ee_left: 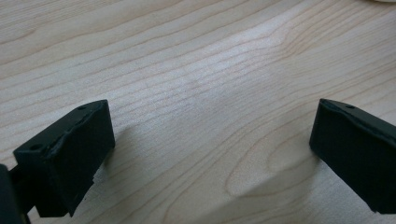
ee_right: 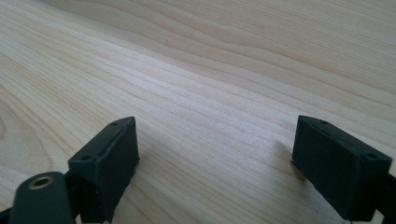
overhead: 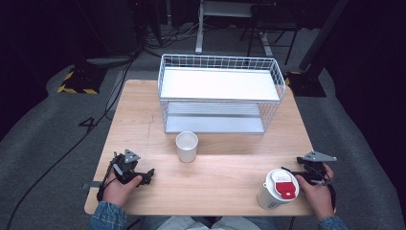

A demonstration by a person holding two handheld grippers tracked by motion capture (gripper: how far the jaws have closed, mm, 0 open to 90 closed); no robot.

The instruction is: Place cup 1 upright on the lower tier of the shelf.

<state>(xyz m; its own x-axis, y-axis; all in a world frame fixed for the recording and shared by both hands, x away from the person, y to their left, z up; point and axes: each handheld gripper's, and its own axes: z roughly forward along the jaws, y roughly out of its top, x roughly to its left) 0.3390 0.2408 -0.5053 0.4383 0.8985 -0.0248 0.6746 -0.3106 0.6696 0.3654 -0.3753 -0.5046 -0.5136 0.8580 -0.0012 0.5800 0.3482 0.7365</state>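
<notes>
My left gripper (overhead: 135,171) rests low over the wooden table (overhead: 225,167) at the near left, held in a hand. Its jaws stand wide apart over bare wood, so the left gripper (ee_left: 212,126) is open and holds nothing. At the near right, a hand keeps my right gripper (overhead: 306,171) just beside a lidded white cup with a red label (overhead: 279,189). The right gripper (ee_right: 215,140) is also open, with only wood grain between its jaws. A white open cup (overhead: 186,146) stands upright in the middle of the table, apart from both grippers.
A white wire two-level basket rack (overhead: 219,91) stands at the back centre of the table. Cables, stand bases and a chair are on the grey floor (overhead: 57,124) beyond. Bare wood lies between the two grippers.
</notes>
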